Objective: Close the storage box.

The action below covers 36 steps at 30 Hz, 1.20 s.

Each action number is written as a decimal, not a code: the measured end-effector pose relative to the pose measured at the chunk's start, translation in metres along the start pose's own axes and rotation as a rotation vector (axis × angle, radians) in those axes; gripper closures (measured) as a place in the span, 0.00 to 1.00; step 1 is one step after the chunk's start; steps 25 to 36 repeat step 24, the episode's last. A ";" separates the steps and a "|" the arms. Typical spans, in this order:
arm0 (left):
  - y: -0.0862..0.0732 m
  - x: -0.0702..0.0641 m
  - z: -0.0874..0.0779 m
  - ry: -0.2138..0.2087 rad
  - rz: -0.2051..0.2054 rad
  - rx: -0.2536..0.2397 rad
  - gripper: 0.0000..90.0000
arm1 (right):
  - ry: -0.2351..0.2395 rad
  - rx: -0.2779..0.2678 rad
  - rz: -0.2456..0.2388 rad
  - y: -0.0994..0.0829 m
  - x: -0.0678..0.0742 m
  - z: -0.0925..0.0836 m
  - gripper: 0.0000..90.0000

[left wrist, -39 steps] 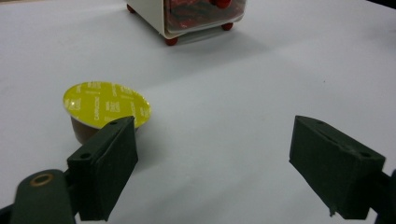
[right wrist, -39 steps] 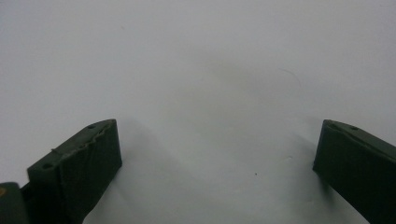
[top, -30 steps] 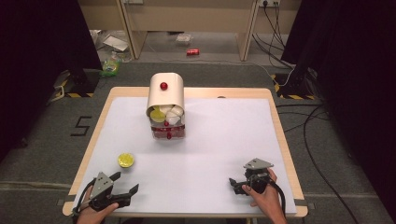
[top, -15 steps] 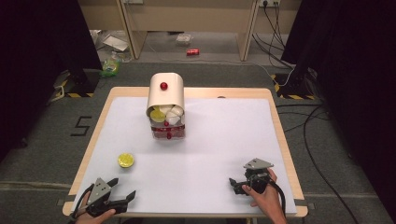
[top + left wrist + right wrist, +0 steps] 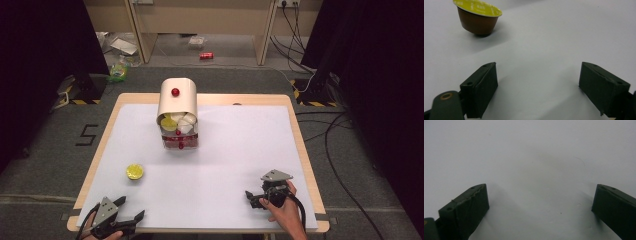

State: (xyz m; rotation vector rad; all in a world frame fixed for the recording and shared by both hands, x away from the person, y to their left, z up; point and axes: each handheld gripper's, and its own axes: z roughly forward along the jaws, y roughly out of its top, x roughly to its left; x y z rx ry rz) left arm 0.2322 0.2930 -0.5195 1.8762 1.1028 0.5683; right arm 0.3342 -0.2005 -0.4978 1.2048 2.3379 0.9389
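Note:
A coffee capsule (image 5: 134, 171) with a yellow lid and brown body stands alone on the white table top at the near left. In the left gripper view the capsule (image 5: 477, 17) sits ahead and to the left of the jaws. My left gripper (image 5: 132, 207) lies at the near left edge, open and empty (image 5: 537, 67). A cream capsule dispenser (image 5: 177, 100) with a red knob stands at the middle back; its clear bin (image 5: 179, 136) holds yellow, white and red capsules. My right gripper (image 5: 251, 199) rests near the front right, open over bare table (image 5: 540, 187).
The white sheet (image 5: 240, 150) covers a wooden table (image 5: 300, 145) with a narrow bare rim. Cables trail on the floor at the right, and litter lies on the floor beyond the far edge.
My left gripper has drawn back a little toward the near edge of the table. The right gripper and the capsule have stayed put.

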 end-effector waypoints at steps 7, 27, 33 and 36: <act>-0.008 0.001 -0.007 0.015 -0.002 -0.022 0.17 | 0.000 -0.001 0.000 0.000 0.000 0.000 0.01; -0.014 0.002 -0.010 0.022 -0.008 -0.047 0.16 | 0.000 0.000 0.001 0.000 0.000 0.000 0.01; -0.014 0.002 -0.010 0.022 -0.008 -0.047 0.16 | 0.000 0.000 0.001 0.000 0.000 0.000 0.01; -0.014 0.002 -0.010 0.022 -0.008 -0.047 0.16 | 0.000 0.000 0.001 0.000 0.000 0.000 0.01</act>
